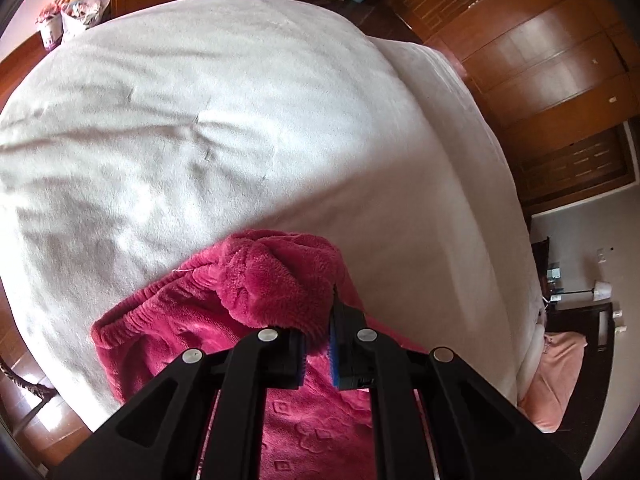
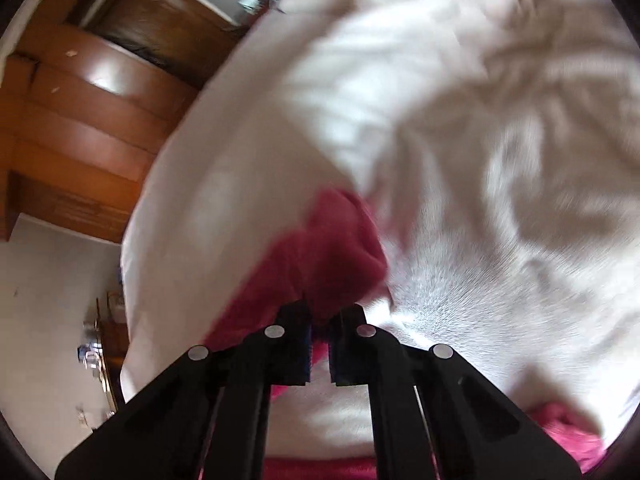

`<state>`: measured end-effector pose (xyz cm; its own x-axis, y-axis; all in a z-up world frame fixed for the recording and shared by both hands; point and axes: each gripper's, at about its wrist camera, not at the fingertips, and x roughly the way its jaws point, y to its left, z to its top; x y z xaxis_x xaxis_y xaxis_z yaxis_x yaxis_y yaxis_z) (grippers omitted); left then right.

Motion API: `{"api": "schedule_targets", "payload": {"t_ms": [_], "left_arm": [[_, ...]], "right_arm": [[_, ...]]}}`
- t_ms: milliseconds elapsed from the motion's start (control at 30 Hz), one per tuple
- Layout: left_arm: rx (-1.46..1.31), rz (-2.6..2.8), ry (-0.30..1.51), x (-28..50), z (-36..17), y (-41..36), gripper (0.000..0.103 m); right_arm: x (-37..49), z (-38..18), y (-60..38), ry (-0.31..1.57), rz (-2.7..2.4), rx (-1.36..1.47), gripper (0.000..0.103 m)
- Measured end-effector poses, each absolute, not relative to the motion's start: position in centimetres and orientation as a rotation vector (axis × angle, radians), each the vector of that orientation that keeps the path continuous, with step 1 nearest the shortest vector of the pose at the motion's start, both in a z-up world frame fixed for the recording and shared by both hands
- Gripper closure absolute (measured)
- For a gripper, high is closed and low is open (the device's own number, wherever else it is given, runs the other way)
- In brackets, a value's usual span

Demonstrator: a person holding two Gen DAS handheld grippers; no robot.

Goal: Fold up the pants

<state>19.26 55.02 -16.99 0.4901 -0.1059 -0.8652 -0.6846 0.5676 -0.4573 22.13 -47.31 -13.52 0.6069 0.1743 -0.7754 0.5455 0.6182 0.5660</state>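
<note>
While both tools clamp pink pants (image 1: 276, 280), fabric bunched on bed (image 1: 200, 120).

- The pants (image 1: 180, 344) are deep pink fleece with an embossed pattern and a gathered elastic waistband.
- They lie on a white bed cover (image 1: 200, 120), near its edge.
- One bunched fold of the plush cloth stands raised above the flat part.
- The right wrist view is blurred; there a pink bunch (image 2: 332, 252) rises off the cover.
</note>
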Motion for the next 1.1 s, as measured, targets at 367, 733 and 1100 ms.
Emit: {"api": "schedule_targets", "payload": {"t_ms": [367, 733, 1100], "left_arm": [[-0.905, 0.409, 1.023, 14.3, -15.6, 56.3, 0.096], [-0.819, 0.466, 1.179, 6.3, -20.5, 55.7, 0.096], [-0.662, 0.529, 1.31, 3.2, -25.4, 55.3, 0.096]], "right_arm": [[10.3, -6.6, -48.0, 0.897, -0.345, 0.811, 0.098], [-1.2, -16.2, -46.5, 1.119, -0.575, 0.801, 0.098], [-0.6, -19.7, -45.6, 1.21, -0.645, 0.671, 0.098]]}}
